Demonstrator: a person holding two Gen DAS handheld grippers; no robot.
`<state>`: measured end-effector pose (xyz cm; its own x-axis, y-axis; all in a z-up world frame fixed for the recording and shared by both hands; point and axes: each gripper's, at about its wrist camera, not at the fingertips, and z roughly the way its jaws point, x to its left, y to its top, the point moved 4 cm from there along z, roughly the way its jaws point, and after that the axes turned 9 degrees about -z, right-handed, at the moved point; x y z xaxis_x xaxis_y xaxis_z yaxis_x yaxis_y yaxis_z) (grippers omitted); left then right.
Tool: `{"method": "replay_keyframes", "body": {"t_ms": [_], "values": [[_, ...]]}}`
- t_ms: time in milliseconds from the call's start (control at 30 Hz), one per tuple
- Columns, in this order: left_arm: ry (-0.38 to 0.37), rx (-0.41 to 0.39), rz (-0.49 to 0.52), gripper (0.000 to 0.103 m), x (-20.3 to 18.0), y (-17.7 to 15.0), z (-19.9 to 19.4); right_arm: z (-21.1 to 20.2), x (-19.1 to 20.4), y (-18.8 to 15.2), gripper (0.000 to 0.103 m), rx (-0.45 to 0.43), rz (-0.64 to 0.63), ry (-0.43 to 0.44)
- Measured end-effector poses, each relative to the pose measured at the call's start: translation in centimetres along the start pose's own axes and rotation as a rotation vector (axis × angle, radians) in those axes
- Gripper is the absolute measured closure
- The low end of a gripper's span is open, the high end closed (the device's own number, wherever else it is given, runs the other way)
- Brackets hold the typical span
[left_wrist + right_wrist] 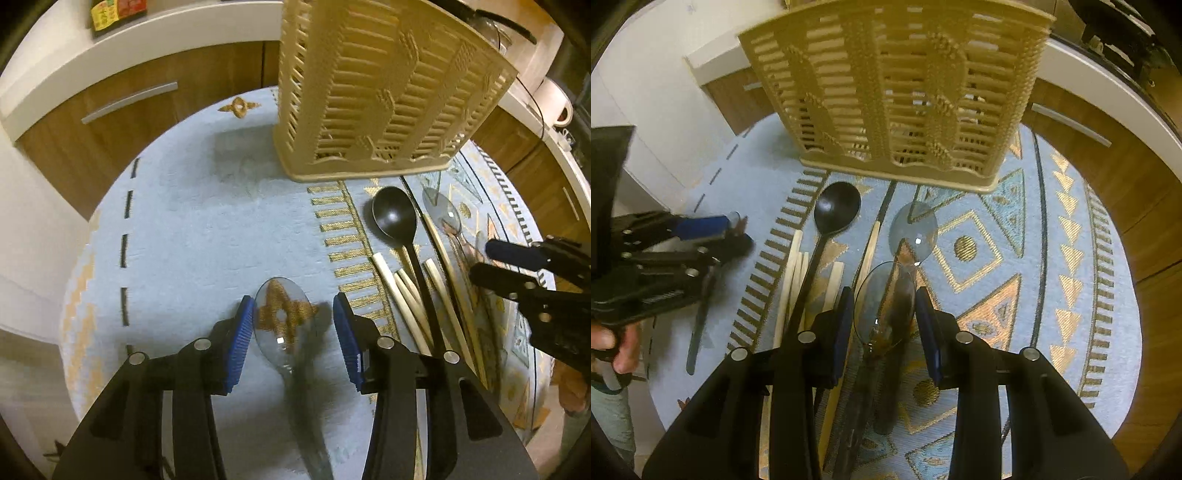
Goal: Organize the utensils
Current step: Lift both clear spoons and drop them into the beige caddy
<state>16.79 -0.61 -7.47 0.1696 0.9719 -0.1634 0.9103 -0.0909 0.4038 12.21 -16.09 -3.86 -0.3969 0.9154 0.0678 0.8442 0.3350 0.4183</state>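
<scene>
Below, left tool (293,325) open astride clear spoon (282,321), right tool (884,314) gripping another spoon (882,306).

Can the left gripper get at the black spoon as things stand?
Probably not directly: the left gripper has a clear spoon between its fingers, and the black spoon lies off to its right among the chopsticks.

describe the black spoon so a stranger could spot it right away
Find the tall beige slotted plastic utensil basket standing on the blue patterned rug. Just in front of it lies the black plastic spoon, among pale wooden chopsticks; it is the only opaque black utensil.
</scene>
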Motion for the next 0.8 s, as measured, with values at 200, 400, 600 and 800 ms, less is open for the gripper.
{"method": "replay_keyframes", "body": {"t_ms": [200, 400, 600, 800], "values": [[-0.002, -0.045, -0.016, 0.072, -0.1, 0.0, -0.8, -2.2, -0.6, -0.1, 0.072, -0.078, -0.001, 0.030], [-0.091, -0.230, 0.006, 0.073, -1.1, -0.5, -5.9, -5.8, -0.3, -0.4, 0.072, -0.179, -0.014, 0.062], [-0.251, -0.456, 0.040, 0.073, -3.4, 0.3, -12.8, -11.3, 0.1, 0.0, 0.072, -0.354, -0.019, 0.091], [-0.307, -0.624, 0.037, 0.073, -4.9, 3.3, -18.4, -15.7, 0.2, 2.2, 0.072, -0.520, -0.005, 0.046]]}}
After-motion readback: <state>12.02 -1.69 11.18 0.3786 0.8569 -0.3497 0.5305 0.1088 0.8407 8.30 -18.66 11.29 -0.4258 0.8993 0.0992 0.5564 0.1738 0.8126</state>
